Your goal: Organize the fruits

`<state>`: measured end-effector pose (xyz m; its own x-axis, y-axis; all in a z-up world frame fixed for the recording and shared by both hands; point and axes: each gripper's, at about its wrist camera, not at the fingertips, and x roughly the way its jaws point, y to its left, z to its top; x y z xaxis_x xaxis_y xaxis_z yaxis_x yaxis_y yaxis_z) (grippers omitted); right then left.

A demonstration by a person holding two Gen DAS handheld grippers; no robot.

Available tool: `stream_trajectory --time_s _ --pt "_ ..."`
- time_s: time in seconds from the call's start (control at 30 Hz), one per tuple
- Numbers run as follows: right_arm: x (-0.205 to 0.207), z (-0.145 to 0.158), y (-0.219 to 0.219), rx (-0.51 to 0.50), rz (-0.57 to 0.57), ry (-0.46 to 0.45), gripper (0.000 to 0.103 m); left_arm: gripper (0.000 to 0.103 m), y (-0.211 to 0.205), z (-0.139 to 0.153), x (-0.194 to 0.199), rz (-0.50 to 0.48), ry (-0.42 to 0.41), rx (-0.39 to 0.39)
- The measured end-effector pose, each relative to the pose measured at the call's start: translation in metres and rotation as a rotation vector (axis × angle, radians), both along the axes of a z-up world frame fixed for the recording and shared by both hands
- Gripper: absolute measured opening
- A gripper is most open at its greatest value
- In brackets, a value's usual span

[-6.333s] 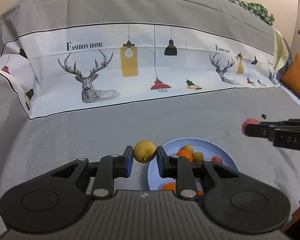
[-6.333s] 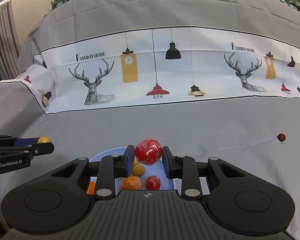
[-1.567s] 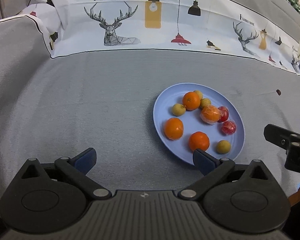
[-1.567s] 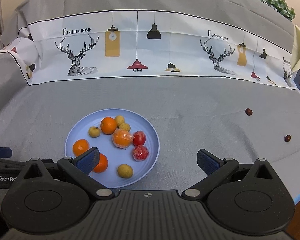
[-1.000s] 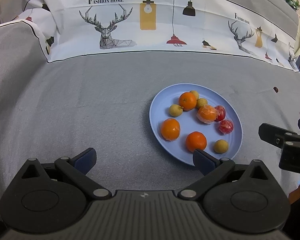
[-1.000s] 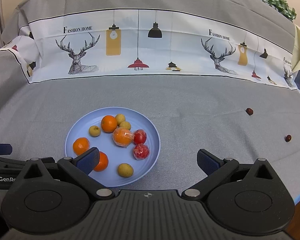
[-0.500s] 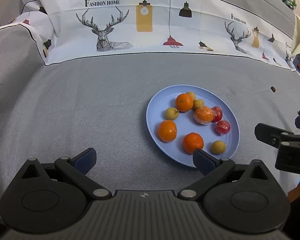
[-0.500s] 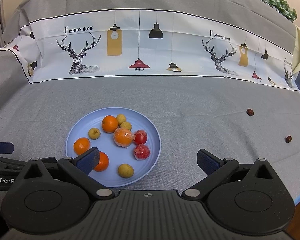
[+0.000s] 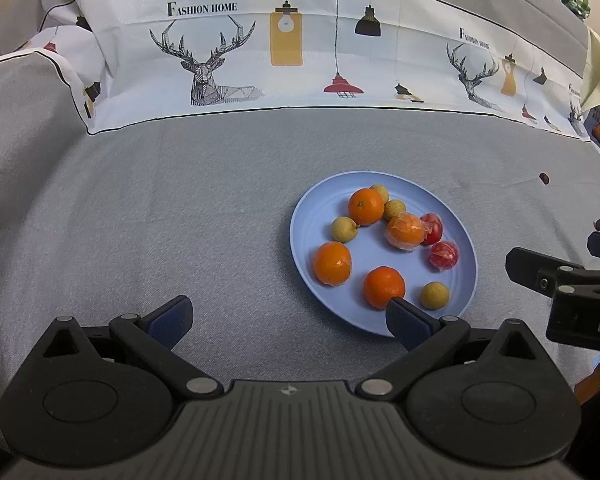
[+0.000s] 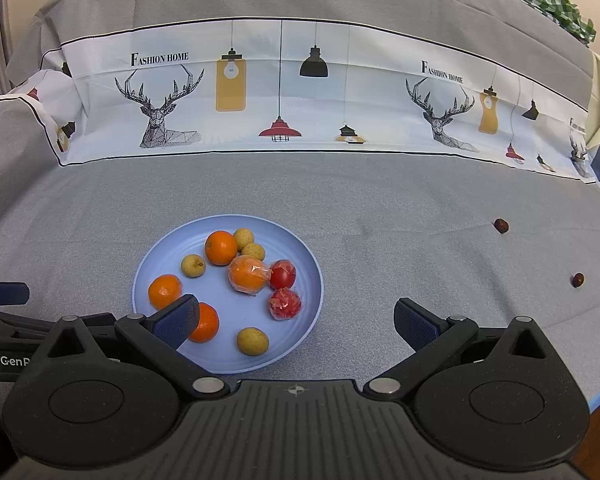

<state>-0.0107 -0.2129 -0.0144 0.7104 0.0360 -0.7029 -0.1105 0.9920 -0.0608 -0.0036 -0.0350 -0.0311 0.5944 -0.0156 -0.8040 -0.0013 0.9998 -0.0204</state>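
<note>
Your blue plate (image 10: 318, 280) sits in the lower centre-left of the right wrist view and right of centre in the left wrist view, and it now carries all the larger fruit. Three bare oranges, one wrapped orange (image 10: 247, 274), two red fruits in crinkled film, one of them the wrapped red fruit (image 10: 285, 303), and four small yellow-brown fruits lie in it. Among those is the yellow fruit (image 10: 252, 340) near the plate's front edge.

About six seconds ago you held a yellow fruit in the left claw and a wrapped red one in the right, both above the plate. Those are released. Over the last second and a half the fruit has not shifted on the plate; only the views have drifted slightly.

Your left gripper (image 9: 288, 318) has its jaws spread wide and holds nothing. Its right finger overlaps the plate's near edge in the picture, beside an orange (image 9: 384, 287). Your right gripper (image 10: 296, 322) is equally wide and empty, its left finger in front of another orange.

My reading is that the plate work is nearly done. Two small dark red fruits (image 10: 501, 225) remain on the grey cloth (image 10: 380, 208) at the right of the frame, well apart from the plate. If they count as fruit to gather, your right gripper is the nearer one. They are tiny and round, so they could roll or slip when pinched.
</note>
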Motion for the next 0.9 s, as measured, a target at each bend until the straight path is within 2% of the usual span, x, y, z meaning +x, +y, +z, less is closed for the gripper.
stream_trajectory --time_s 0.6,0.77,0.9 --pt "-0.0009 0.0019 0.0026 0.008 -0.001 -0.004 0.102 0.103 -0.001 0.0027 -0.0011 -0.019 -0.021 -0.02" --pt "0.0019 0.0032 0.0026 0.024 -0.001 -0.001 0.102 0.103 -0.0024 0.0062 -0.0013 -0.027 -0.048 -0.009" --pt "0.0064 0.0029 -0.003 0.054 -0.018 0.005 0.102 0.103 0.0009 0.0097 0.0017 -0.012 -0.059 -0.045"
